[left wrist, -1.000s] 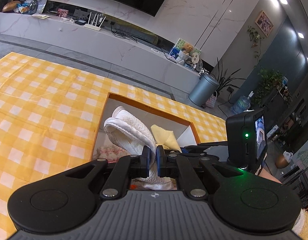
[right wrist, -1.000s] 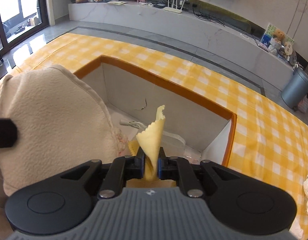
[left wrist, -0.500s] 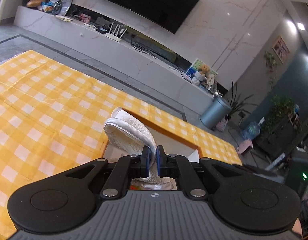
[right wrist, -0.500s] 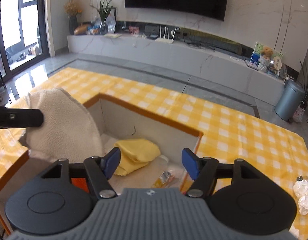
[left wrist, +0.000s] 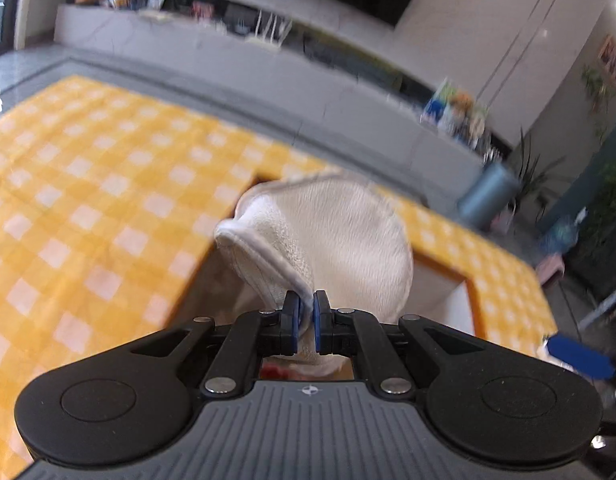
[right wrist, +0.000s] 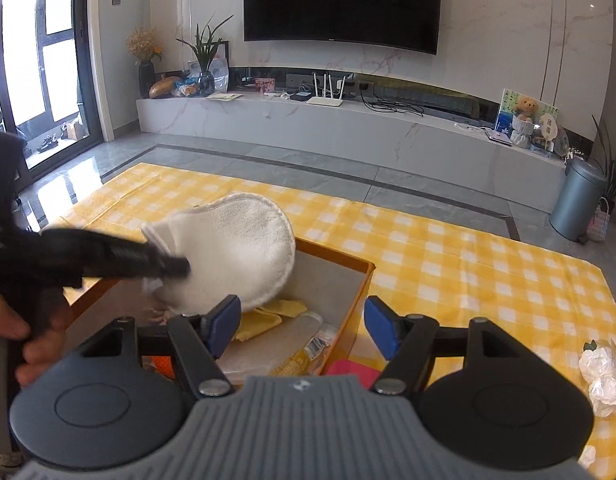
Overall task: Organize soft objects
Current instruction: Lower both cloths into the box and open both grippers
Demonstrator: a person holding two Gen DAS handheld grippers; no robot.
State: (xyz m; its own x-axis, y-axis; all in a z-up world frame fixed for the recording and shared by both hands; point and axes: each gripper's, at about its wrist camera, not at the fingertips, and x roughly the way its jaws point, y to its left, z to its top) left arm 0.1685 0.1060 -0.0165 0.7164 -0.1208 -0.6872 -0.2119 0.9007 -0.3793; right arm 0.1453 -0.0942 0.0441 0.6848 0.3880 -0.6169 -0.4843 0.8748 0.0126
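Note:
My left gripper [left wrist: 303,312] is shut on a white fleecy mitt-shaped cloth [left wrist: 332,236] and holds it above the orange-rimmed box [left wrist: 474,300]. In the right wrist view the same cloth [right wrist: 236,256] hangs over the box's left part [right wrist: 358,300], with the left gripper [right wrist: 176,266] reaching in from the left. My right gripper [right wrist: 302,326] is open and empty, raised above the box's near side. A yellow cloth [right wrist: 268,316] lies inside the box.
The box sits on a yellow checked cloth [right wrist: 468,264] on the floor. A pink item [right wrist: 348,372] lies by the box's near corner. Crumpled white plastic [right wrist: 604,376] lies at the right. Packets [right wrist: 308,354] lie in the box. A grey bin [right wrist: 578,200] stands far right.
My right gripper let go of the yellow cloth, which now lies in the box, then rose and drew back. My left gripper has lifted and turned with the white cloth held.

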